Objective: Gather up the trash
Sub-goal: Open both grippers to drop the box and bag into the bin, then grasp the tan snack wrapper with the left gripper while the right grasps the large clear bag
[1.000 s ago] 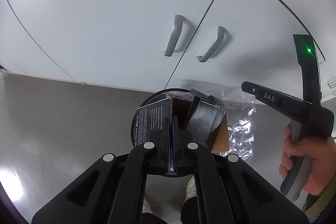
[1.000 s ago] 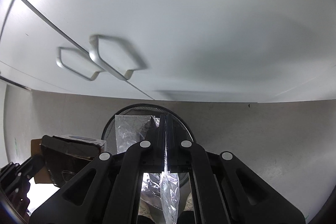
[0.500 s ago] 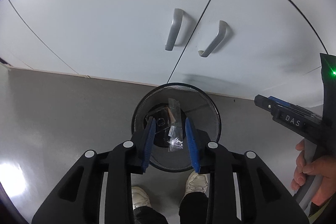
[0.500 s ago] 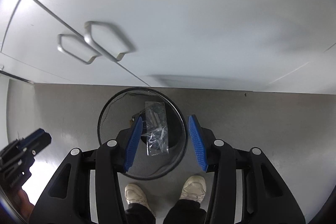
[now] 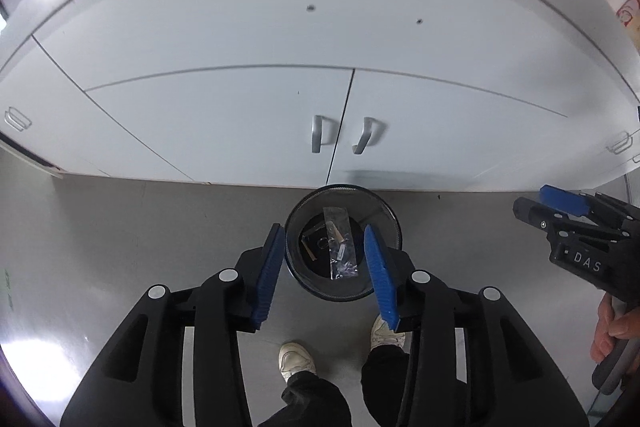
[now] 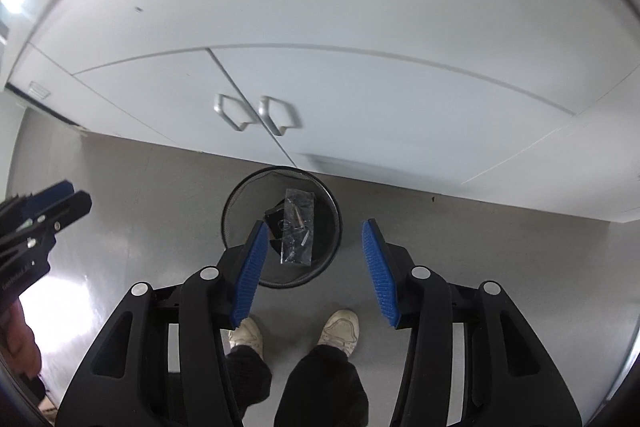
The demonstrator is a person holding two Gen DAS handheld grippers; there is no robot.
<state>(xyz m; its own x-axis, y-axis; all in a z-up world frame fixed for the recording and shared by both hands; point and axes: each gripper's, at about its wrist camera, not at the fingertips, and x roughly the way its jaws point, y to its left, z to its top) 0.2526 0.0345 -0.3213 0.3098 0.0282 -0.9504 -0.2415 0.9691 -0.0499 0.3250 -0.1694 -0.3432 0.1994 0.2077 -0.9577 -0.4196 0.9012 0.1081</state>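
both grippers raised since a second ago, box and bag dropped. left gripper [image 5: 325, 269] and right gripper [image 6: 310, 267] spread, holding nothing. clear plastic bag [image 6: 298, 231] lies inside mesh wastebasket [image 6: 236, 203] at cabinet foot. drop step looks finished; next: find more trash.

The light is soft and even, a bit gray. Bright lamps glow white at the top left corner of the right wrist view. The shiny floor [image 5: 100, 227] has white glare near its left edge in both views. The cabinet handles [image 6: 256, 115] look smeared. Straight cabinet [image 5: 280, 27] lines bend into curves, and the corners go black. A soft shadow lies along the cabinet's bottom edge.
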